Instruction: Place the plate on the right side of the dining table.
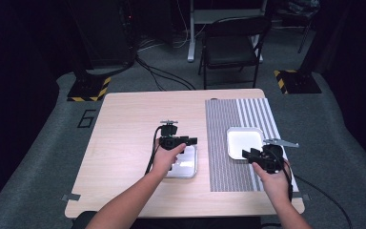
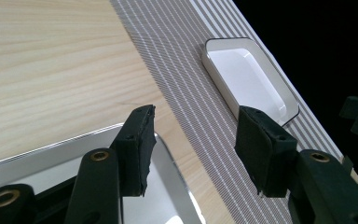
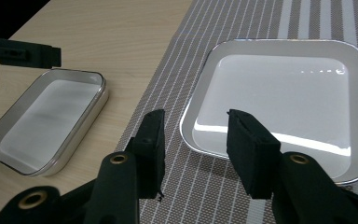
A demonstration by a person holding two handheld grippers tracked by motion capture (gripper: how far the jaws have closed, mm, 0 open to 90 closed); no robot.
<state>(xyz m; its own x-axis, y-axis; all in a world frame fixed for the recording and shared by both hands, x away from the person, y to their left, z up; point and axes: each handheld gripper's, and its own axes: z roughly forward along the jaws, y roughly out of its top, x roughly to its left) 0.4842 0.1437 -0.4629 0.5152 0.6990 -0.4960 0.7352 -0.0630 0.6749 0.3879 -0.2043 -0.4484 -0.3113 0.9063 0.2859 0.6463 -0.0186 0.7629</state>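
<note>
A: Starting at the fingers: left gripper (image 2: 193, 147) has its jaws parted, nothing between the pads, hanging over the near corner of the metal tin (image 2: 42, 161). Right gripper (image 3: 196, 151) likewise parted and empty, aimed at the near rim of the white tray (image 3: 279, 100).

B: Any contact?

A: None that shows. Pads are off both rims. In the high view the left gripper (image 1: 187, 141) sits above the metal tin (image 1: 187, 167) and the right gripper (image 1: 251, 154) just beside the white tray (image 1: 244, 141).

B: Where are the two dishes?

A: Tin lies flat on the bare wooden table (image 1: 124, 129), next to the edge of the striped placemat (image 1: 224, 143). Tray lies flat on that mat, toward its right side. Both look empty and are apart from each other.

B: Why that pose?

A: My guess is each hand is lined up on its own dish, jaws wide enough to straddle a thin rim.

B: Anything in the way?

A: Nothing on the table between them. Beyond it, a folding chair (image 1: 231, 45) and floor cables, well away. Each gripper's trailing cable stays clear.
</note>
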